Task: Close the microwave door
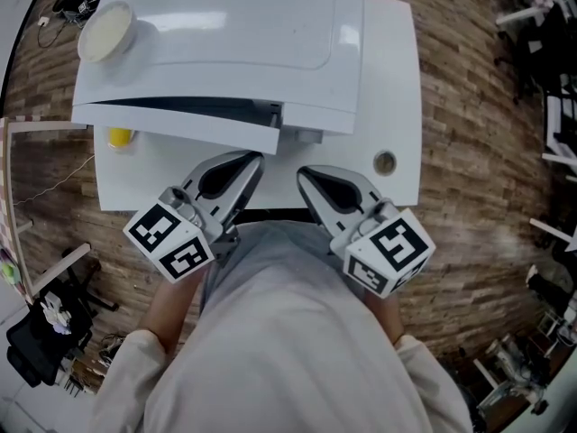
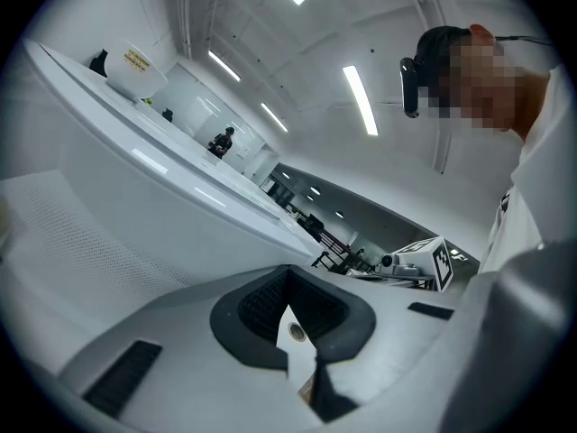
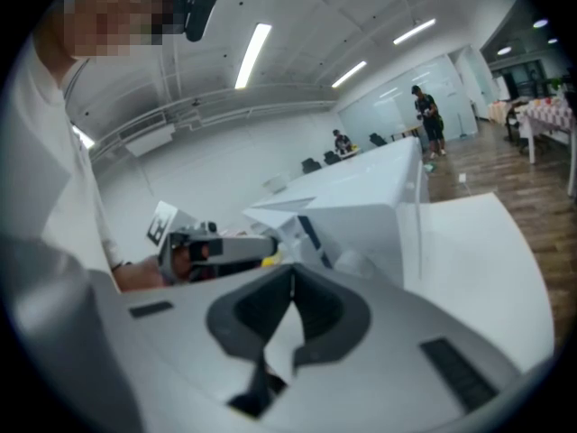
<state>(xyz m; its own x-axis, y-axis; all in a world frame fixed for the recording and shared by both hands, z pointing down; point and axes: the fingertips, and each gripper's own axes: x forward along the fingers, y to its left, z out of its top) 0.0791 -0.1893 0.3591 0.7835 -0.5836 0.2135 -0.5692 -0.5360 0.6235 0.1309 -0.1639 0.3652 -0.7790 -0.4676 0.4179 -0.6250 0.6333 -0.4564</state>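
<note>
The ajar microwave door (image 1: pixel 176 126) runs 9-to-3, at 12 o'clock from the nearer left claw (image 1: pixel 251 160); it and the right claw (image 1: pixel 306 172) are closed, empty.

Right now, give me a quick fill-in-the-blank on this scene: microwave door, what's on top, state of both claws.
1. The door of the microwave stands partly ___.
2. The cream bowl sits on ___ of the microwave.
3. The left claw and the right claw are both ___, holding nothing.

Missing words: open; top; shut.
</note>
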